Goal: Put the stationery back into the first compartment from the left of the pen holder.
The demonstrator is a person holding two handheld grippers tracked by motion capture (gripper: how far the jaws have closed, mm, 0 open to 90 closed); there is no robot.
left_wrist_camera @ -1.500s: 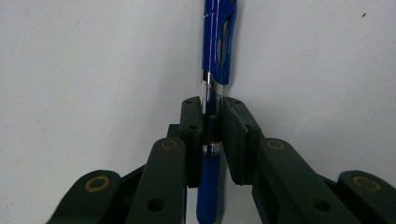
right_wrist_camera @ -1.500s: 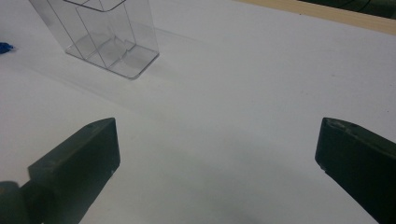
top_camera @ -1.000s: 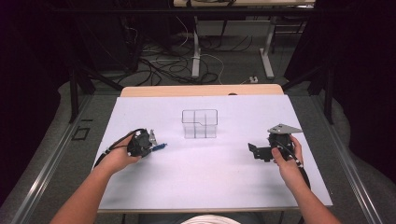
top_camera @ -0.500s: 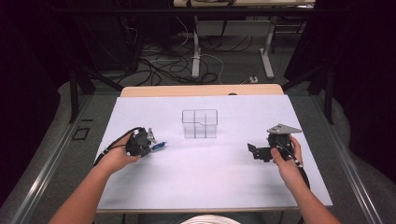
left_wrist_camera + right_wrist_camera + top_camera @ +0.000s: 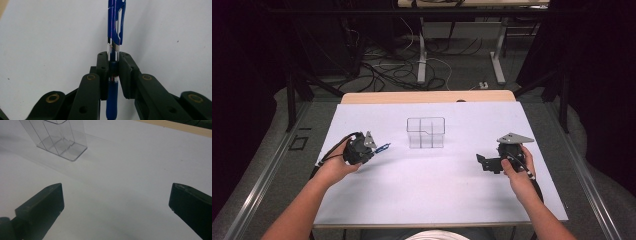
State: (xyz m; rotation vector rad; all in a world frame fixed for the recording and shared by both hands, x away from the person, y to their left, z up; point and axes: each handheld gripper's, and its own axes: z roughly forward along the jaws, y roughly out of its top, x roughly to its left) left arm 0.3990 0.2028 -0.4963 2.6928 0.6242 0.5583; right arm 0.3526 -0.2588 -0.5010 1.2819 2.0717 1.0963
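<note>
Table [image 5: 437, 190] under one white sheet, one clear organizer, two grippers, one pen.

One clear divided organizer [image 5: 426, 132] stands at centre frame in the high view. Left gripper [image 5: 374, 148], centre left, clamps one blue pen [image 5: 113, 50] between its jaws, just above the sheet. Right gripper [image 5: 480, 161], centre right, holds its jaws spread wide, gripping nothing.
</note>
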